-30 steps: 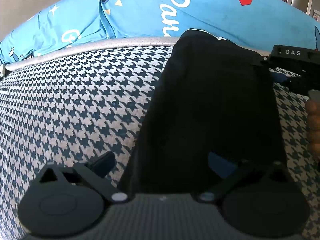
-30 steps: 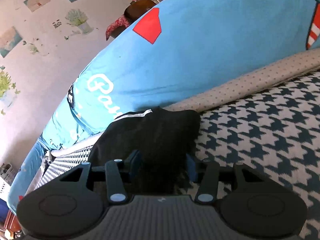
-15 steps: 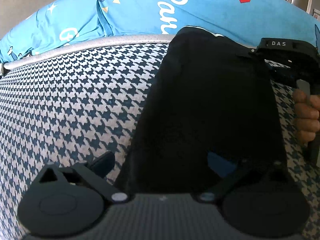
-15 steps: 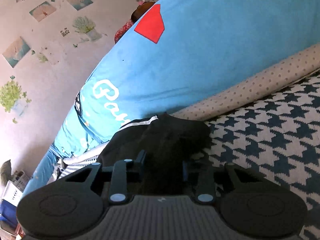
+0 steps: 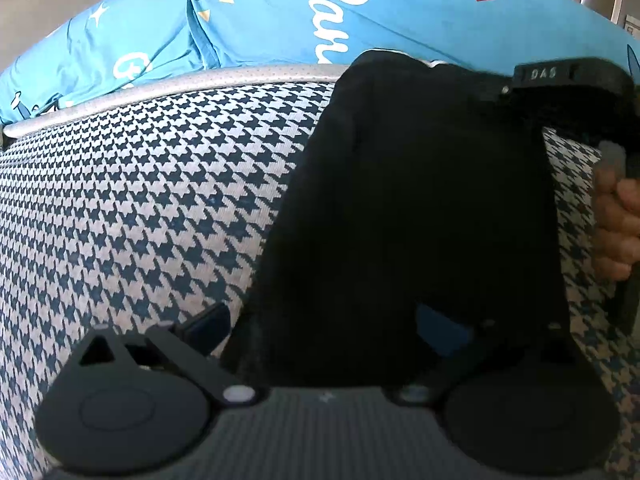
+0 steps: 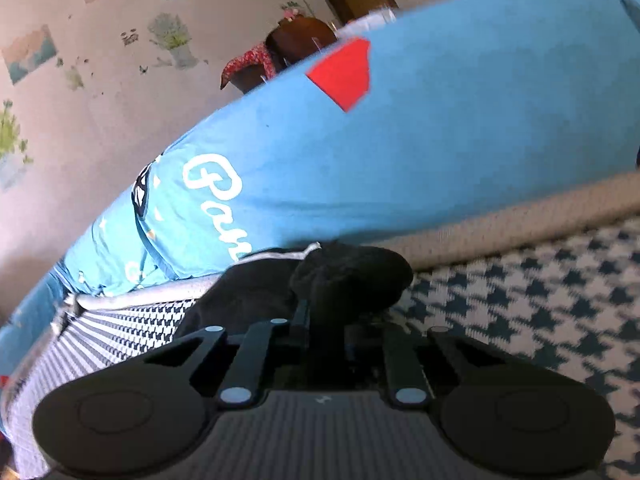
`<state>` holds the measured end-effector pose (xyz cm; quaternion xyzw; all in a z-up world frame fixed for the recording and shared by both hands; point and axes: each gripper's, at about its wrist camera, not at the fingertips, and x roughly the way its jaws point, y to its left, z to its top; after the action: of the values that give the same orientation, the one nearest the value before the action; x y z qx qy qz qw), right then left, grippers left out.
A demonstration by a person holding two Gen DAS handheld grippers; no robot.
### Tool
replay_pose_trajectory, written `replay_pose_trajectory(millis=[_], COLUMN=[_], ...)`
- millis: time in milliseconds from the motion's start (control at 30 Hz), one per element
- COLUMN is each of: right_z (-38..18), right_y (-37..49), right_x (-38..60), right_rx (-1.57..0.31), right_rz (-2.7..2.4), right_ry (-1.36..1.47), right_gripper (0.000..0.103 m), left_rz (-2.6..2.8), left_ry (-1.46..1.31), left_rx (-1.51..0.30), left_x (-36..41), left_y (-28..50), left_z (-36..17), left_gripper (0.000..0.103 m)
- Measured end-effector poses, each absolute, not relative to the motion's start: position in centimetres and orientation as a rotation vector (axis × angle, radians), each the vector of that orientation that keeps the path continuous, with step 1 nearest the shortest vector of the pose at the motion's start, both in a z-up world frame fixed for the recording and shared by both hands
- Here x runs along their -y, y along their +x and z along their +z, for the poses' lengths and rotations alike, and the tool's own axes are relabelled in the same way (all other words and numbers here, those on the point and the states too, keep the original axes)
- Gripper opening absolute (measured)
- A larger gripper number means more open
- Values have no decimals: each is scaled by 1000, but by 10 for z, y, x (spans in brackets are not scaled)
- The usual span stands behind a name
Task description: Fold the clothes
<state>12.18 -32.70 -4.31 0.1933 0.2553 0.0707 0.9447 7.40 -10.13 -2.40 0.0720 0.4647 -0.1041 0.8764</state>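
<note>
While the right gripper's (image 6: 326, 326) jaws pinch the black garment (image 5: 416, 220), left gripper's (image 5: 324, 328) jaws gape around it.

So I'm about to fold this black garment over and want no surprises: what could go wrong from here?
1. The right gripper pinches only a small bunch at the corner of the black garment, so the cloth may slip out mid-fold.
2. The left gripper is open with cloth between its fingers; if it grabs unevenly, the fold may come out skewed.
3. The garment's far edge lies against the blue pillow, so it could snag there.
</note>
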Motion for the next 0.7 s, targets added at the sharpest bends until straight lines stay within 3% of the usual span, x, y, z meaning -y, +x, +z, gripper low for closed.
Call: replay_pose_trajectory(millis=[200,700], right_z=[-17,10], right_y=[94,-33], right_x=[329,433], right_rx=[-470,-437], right_rz=[14,-464], right_ry=[281,320], right_gripper=[15,15], left_rz=[-265,-410], left_ry=[147,177], left_rx=[-959,-885], left_x=[103,111], left_y=[67,38], left_z=[-19,-3], left_gripper=[103,103])
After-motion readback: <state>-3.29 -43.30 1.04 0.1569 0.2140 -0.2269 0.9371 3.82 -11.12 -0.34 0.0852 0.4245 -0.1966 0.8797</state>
